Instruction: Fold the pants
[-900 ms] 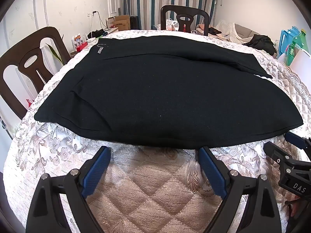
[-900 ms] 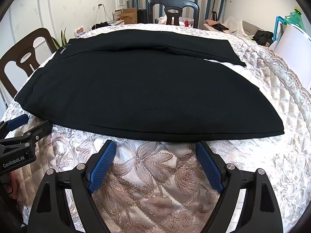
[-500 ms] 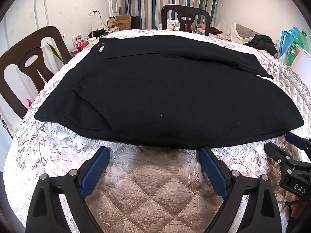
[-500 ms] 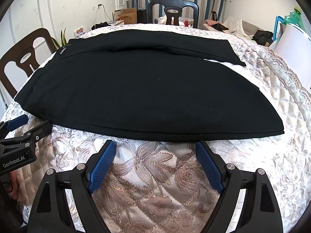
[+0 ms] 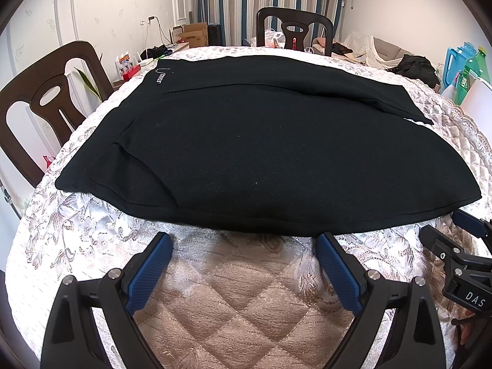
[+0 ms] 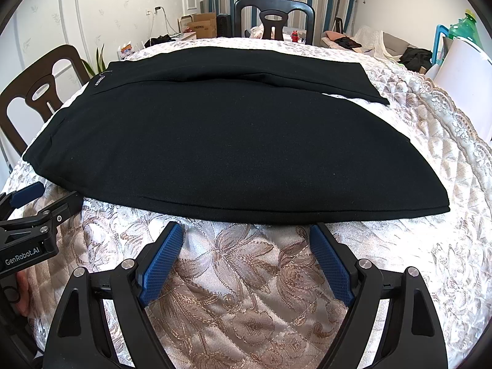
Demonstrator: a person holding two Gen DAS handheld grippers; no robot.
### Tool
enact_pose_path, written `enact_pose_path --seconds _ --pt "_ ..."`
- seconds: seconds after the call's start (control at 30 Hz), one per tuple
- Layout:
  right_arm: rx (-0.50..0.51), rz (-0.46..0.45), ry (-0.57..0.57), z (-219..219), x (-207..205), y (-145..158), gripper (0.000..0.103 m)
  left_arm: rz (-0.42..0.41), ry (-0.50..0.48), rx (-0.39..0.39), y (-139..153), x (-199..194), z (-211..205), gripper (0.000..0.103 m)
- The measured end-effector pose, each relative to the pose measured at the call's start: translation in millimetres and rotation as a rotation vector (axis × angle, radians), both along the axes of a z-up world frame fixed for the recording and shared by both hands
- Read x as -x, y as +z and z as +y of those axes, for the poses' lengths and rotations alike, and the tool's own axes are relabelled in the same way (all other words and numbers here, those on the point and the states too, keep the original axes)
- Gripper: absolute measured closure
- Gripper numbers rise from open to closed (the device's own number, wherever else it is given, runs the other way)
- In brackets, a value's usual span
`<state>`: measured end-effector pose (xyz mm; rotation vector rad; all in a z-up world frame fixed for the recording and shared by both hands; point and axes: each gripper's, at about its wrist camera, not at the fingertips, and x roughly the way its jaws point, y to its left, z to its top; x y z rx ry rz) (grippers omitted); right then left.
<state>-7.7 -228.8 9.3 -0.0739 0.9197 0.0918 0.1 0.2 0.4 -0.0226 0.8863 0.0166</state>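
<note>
Black pants lie flat across the quilted table, waistband with a small white label to the left, one leg folded over the other, the far leg's hem at the right. My left gripper hovers open just short of the near edge of the pants, nothing between its blue pads. My right gripper is also open and empty, close to the same near edge further right. Each gripper shows at the side of the other's view: the right gripper, the left gripper.
The round table carries a floral quilted cloth. Dark wooden chairs stand at the left and at the far side. Bottles and a white board crowd the right edge. Boxes and clutter lie beyond.
</note>
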Motion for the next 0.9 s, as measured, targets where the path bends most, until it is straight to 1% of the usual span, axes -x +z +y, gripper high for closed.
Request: enact_pose_path --seconds 0.9 --pt "-0.001 0.0 0.0 0.0 -0.1 0.1 0.018 0.0 0.002 -0.001 -1.6 -1.5 0.5 0.006"
